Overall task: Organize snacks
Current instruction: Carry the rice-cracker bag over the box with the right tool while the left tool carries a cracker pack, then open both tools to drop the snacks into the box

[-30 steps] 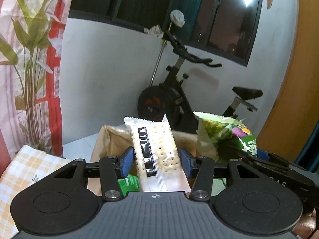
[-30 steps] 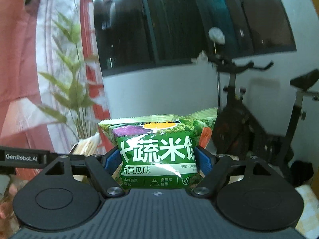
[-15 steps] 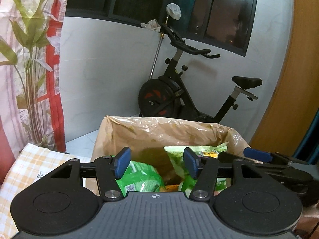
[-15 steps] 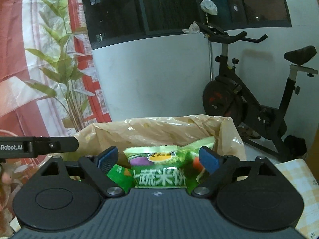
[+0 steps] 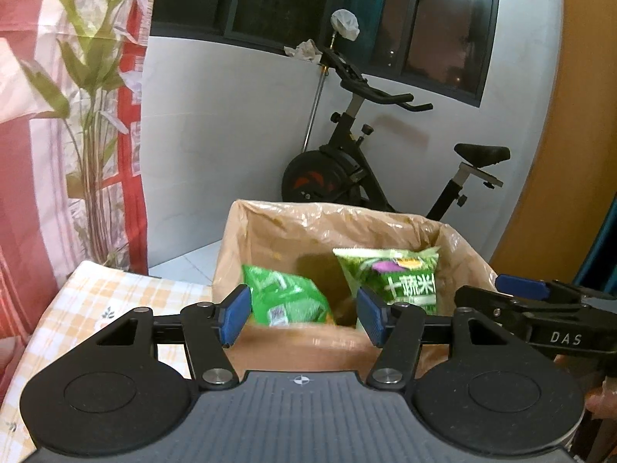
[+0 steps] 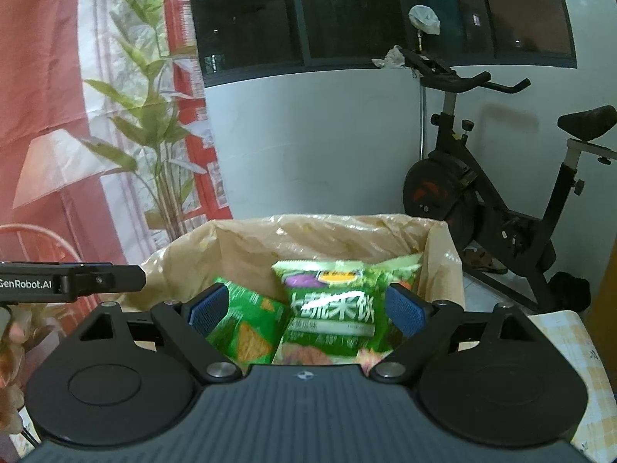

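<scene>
A: Where are the snacks sitting?

B: I'm seeing the rice cracker bag (image 6: 331, 305) resting upright inside the lined box (image 5: 270, 227), against its far right side, with a second green snack bag (image 5: 285, 297) lying to its left. A second ago my right tongs were squeezing that rice cracker bag up in the air, and my left tongs were pinching a clear cracker sleeve. Both are gone from the tongs now. The sleeve isn't showing in either view, so I'm guessing it dropped low in the box.

A: So two more items done?

B: I'm judging so, yes. Both drops are looking finished, and the next thing is going back for more snacks.

A: Tongs state?

B: Left tongs (image 5: 302, 314) are hanging wide apart above the near rim of the box, gripping nothing and touching nothing. Right tongs (image 6: 306, 308) are spread even wider, framing the two green bags from above but not contacting them, as far as I can tell.

A: Surroundings?

B: The box is standing by a checked table (image 5: 100, 301). An exercise bike (image 5: 358, 166) is standing behind it.
</scene>
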Demonstrator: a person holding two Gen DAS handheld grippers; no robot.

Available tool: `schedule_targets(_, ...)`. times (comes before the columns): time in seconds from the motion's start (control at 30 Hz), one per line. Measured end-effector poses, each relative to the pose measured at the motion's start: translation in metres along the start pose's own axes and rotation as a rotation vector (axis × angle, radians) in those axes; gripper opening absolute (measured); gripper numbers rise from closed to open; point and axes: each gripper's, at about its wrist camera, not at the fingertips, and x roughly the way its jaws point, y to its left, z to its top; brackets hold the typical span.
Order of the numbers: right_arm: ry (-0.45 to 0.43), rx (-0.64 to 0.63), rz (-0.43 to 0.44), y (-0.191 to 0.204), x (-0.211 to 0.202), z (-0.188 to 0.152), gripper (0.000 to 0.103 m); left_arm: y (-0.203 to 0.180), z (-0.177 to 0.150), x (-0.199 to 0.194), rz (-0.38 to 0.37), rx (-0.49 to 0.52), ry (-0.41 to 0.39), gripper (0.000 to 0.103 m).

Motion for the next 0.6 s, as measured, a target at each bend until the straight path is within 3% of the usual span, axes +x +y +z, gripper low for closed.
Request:
schedule_targets(0.4,-0.02,-0.029,-0.015,0.01,-0.047,-0.039,0.092,0.004,-0.057,-0.043,0.028,-0.018,0.031,0.065)
schedule_targets(0.6,-0.022,-0.094,-0.012,0.022,-0.06,-0.067,0.092,0.002,-0.093,-0.028,-0.001,-0.015,0.126,0.065)
